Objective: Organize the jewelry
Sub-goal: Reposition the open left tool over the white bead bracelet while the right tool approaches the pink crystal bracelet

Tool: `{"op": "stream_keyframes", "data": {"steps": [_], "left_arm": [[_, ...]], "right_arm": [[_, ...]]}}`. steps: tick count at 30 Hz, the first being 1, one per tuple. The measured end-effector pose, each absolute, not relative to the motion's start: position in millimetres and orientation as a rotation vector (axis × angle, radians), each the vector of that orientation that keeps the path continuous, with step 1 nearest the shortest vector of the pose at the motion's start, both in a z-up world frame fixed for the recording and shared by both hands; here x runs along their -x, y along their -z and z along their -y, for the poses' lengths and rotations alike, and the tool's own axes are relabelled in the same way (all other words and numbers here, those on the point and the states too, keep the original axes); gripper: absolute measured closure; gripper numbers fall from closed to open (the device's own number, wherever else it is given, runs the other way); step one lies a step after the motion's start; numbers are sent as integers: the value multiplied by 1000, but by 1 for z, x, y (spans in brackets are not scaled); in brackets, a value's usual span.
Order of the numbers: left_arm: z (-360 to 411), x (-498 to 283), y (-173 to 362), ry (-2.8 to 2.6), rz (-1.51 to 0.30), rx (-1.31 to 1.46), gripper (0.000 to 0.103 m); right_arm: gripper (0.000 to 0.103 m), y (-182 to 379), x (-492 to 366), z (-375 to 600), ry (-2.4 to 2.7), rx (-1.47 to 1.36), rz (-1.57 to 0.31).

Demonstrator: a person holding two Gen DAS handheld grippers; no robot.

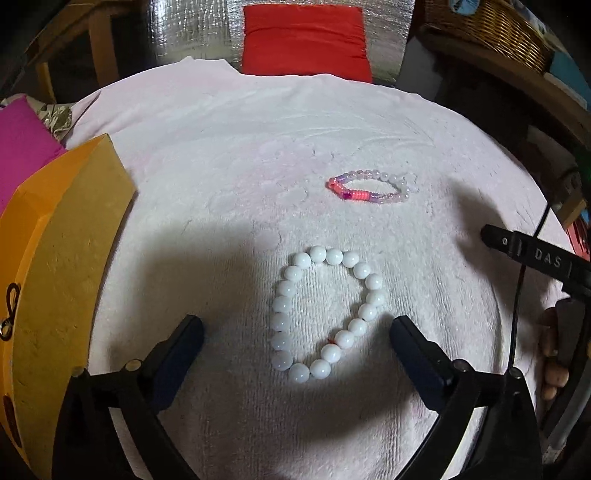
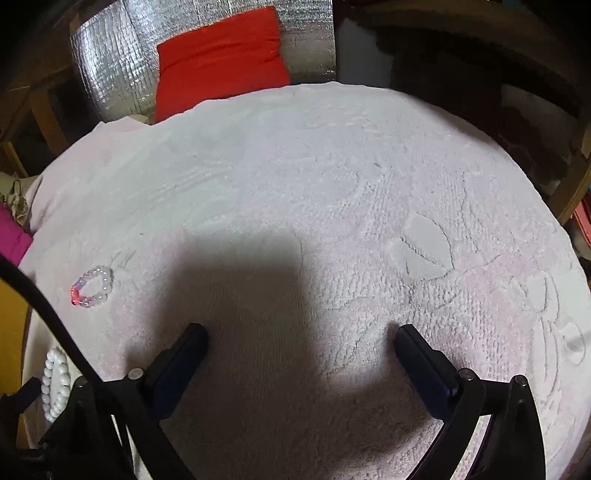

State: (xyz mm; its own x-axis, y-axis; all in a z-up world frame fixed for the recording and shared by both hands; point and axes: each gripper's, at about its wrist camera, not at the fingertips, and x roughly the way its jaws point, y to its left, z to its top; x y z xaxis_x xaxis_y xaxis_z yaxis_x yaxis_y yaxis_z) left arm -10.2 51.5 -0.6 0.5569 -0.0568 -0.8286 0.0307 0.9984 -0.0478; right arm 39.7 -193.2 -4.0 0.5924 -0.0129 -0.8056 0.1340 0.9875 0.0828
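On the pale pink towel (image 1: 258, 147) that covers the work surface, we find both pieces of jewelry lying loose. Through the left wrist camera our left gripper (image 1: 297, 326) stands spread wide, and the white bead bracelet (image 1: 325, 314) lies flat on the towel in the gap between the two fingers, its loop touching neither pad. Farther up the towel, well apart from it, sits the smaller pink bracelet (image 1: 369, 186), a ring of pale pink and lilac beads with a short run of coral ones. This same view gives us the yellow box (image 1: 66, 258) standing at the left edge of the towel, with a magenta box (image 1: 22, 147) behind it; the right wrist camera catches only slivers of those colours at its left border. It also shows, at its right edge, part of our right gripper's black body and the fingers of the hand (image 1: 552, 362) holding it.

Through the right wrist camera our right gripper (image 2: 301, 332) is likewise spread wide, with nothing but bare towel between its fingers. From here the pink bracelet lies far off to the left, and the white bead bracelet appears only as a partial strand at the lower left edge, behind a black cable. This view alone shows the embossed petal pattern (image 2: 424, 251) pressed into the towel's right side. Both cameras see the red cushion (image 1: 304, 40) and silver foil sheet (image 1: 192, 29) beyond the towel's far edge.
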Motion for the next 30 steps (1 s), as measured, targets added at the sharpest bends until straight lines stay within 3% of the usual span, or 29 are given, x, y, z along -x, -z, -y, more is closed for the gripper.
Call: {"op": "stream_keyframes", "data": {"steps": [23,30], "left_arm": [[-53,9,-10,52,-1009,67,0],[-66,29,-31,0,-930,39,0]], "right_arm": [[0,-15,28,212,-25,-304,-1078],[1,-48,50,203,-14,-283,-902]]}}
